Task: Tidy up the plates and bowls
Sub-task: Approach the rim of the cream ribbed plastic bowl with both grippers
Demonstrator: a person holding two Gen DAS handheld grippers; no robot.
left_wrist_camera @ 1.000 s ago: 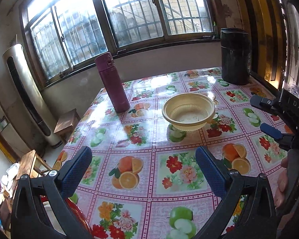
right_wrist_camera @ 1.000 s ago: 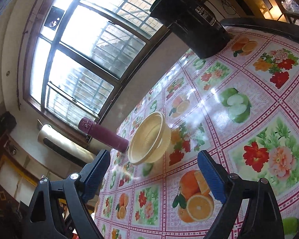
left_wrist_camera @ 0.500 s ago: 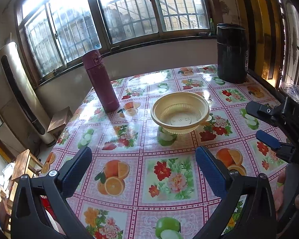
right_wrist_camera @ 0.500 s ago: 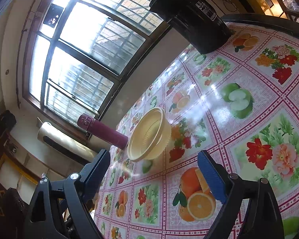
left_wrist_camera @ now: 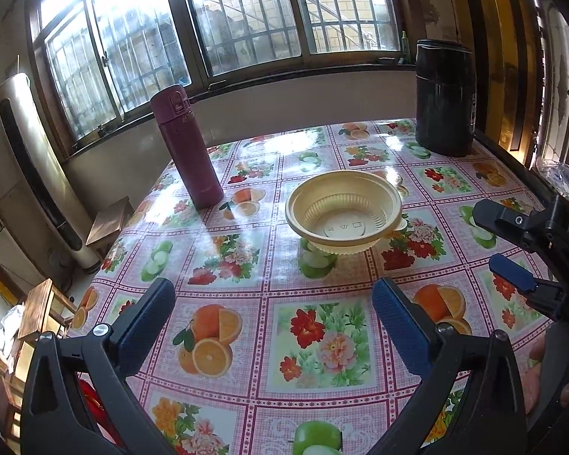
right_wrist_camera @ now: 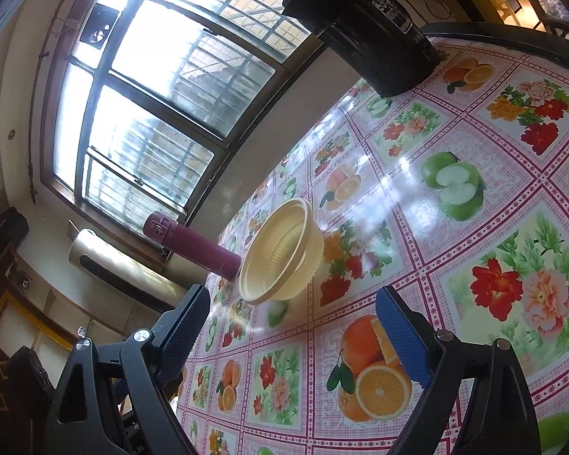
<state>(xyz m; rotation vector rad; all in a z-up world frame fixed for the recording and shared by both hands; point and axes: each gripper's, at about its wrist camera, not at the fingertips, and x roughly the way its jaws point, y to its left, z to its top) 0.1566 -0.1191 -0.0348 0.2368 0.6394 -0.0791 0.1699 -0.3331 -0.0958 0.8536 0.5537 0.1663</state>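
A pale yellow plastic bowl [left_wrist_camera: 343,214] stands upright on the fruit-and-flower tablecloth [left_wrist_camera: 246,333], nested on a second bowl whose rim shows at its right. It also shows in the right wrist view [right_wrist_camera: 280,258]. My left gripper [left_wrist_camera: 273,318] is open and empty, in front of the bowl and well short of it. My right gripper [right_wrist_camera: 292,326] is open and empty, held tilted, with the bowl ahead between its fingers. The right gripper also shows at the right edge of the left wrist view [left_wrist_camera: 512,246].
A maroon thermos [left_wrist_camera: 186,151] stands left of the bowl. A black cylindrical appliance [left_wrist_camera: 444,98] stands at the back right corner. Windows run behind the table. A red object [left_wrist_camera: 91,394] lies by the near left table edge. Wooden furniture [left_wrist_camera: 38,314] stands beside the table.
The left gripper has pulled back and risen a little, so the bowl looks lower and farther. The right gripper has shifted only slightly. Both stay open.
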